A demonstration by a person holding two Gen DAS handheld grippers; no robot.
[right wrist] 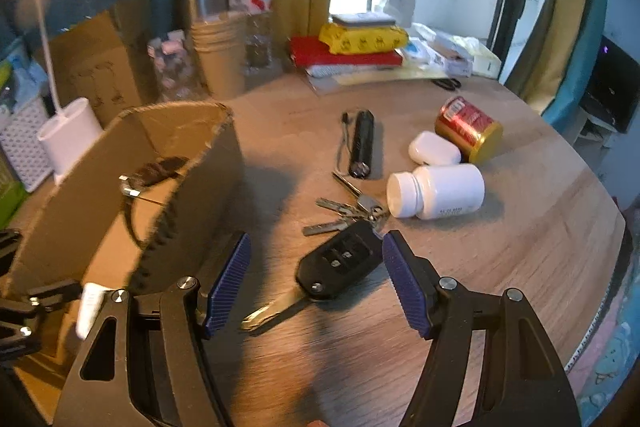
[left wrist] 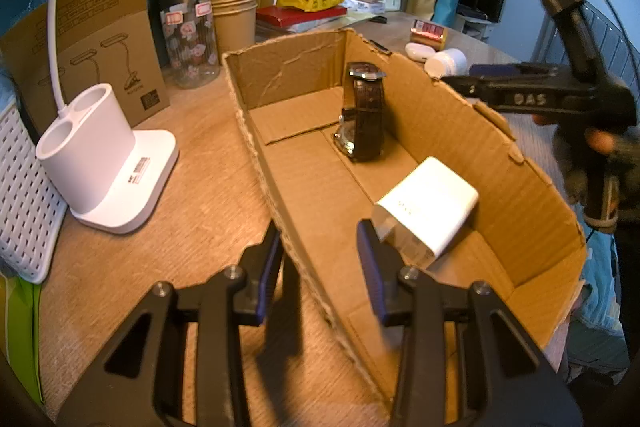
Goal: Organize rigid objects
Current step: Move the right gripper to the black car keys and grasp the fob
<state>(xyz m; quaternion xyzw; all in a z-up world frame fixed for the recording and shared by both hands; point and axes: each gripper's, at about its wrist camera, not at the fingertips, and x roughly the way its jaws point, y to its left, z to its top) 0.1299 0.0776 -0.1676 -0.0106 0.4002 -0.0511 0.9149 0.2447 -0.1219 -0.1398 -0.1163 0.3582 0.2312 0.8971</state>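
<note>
Filling mid-frame of my left view, the cardboard box (left wrist: 460, 131) holds a brown-strapped watch (left wrist: 366, 111) and white charger (left wrist: 428, 205), my left tongs (left wrist: 320, 263) gaping empty astride its wall, my right tongs (right wrist: 316, 283) wide, empty around the car key (right wrist: 340, 261) lower centre.

left gripper (left wrist: 320, 263) jaws apart, right gripper (right wrist: 316, 283) jaws apart

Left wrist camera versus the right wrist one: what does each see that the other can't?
Only the left wrist view shows the white rectangular charger block lying inside the open brown cardboard box.

Only the right wrist view shows the black folding car key, black cylindrical flashlight and open right hand-held gripper.

Both show the box, brown leather-strap wristwatch, white plastic pill bottle and wooden table.
</note>
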